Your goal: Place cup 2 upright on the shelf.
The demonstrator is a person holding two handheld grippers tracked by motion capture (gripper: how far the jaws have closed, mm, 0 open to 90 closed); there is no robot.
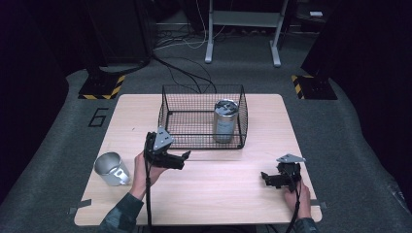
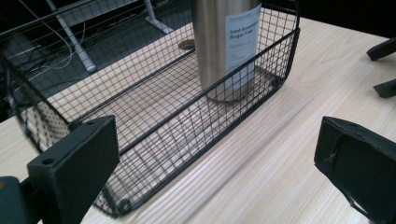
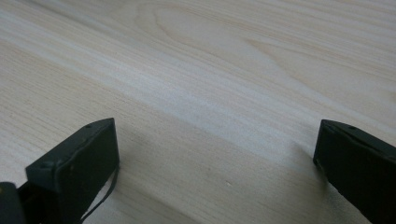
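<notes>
A black wire basket (image 1: 167, 114) stands at the back middle of the wooden table (image 1: 228, 194). Inside it, toward its right end, a tall silver can (image 1: 225, 120) stands upright. My left gripper (image 1: 184, 160) is open just in front of the basket's left front corner, with its jaws pointing right. In the left gripper view the open left gripper (image 2: 217, 177) looks along the basket's front wall (image 2: 187, 126) to the labelled can (image 2: 229, 46). My right gripper (image 1: 265, 179) is open low over the table's right front, and the right gripper view shows bare wood between its jaws (image 3: 217, 172).
A shiny metal cup (image 1: 112, 169) sits near the table's left edge, just left of the left hand. The right gripper's jaws (image 2: 385, 70) show far off at the right edge of the left gripper view. Beyond the table lie cables and a desk frame (image 1: 243, 29).
</notes>
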